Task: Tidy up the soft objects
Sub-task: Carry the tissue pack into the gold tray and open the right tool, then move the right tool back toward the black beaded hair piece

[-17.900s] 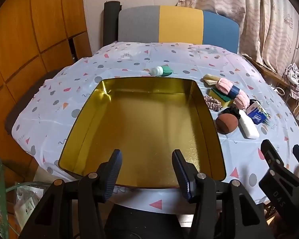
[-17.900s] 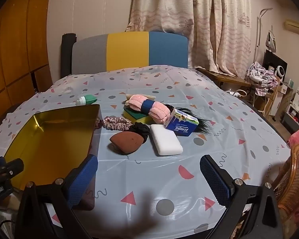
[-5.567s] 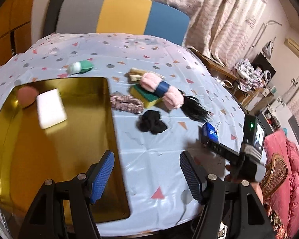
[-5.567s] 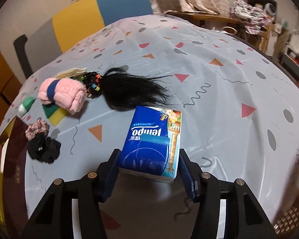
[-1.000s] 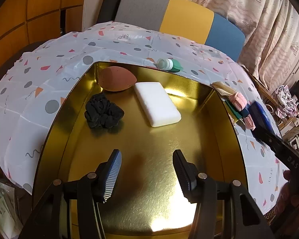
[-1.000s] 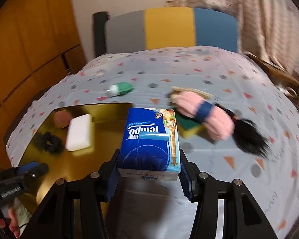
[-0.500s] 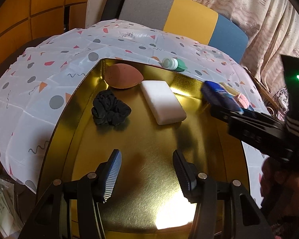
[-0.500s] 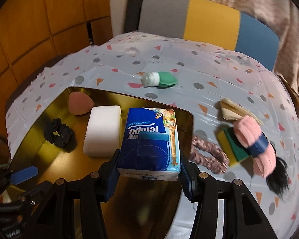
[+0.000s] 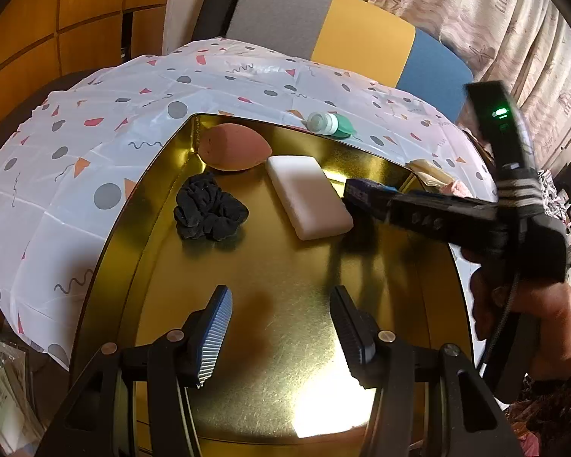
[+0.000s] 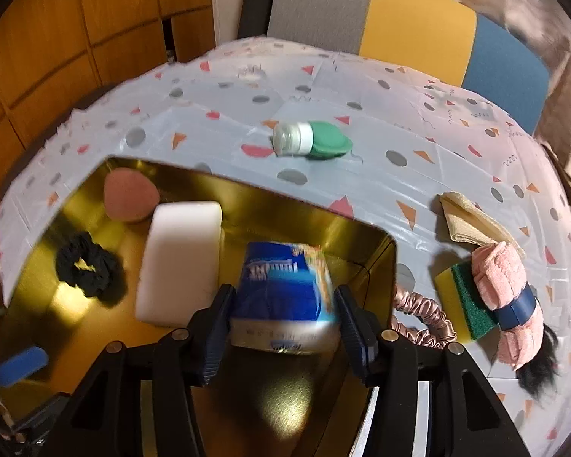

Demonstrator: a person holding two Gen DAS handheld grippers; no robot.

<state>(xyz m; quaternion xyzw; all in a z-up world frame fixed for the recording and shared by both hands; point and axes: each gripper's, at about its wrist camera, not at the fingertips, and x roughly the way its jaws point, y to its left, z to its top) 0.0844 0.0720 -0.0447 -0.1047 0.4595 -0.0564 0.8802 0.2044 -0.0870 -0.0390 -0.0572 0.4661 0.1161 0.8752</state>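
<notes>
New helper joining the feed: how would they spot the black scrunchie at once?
Find the gold tray on the patterned tablecloth. Near its far left corner lie a brown sponge, a white block and the scrunchie. It is the only black, crinkled fabric ring there.

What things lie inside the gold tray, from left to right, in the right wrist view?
Black scrunchie → white sponge → blue tissue pack, which sits between the fingers of the right hand-held gripper. The brown makeup sponge is left out, as it overlaps the first two.
</notes>
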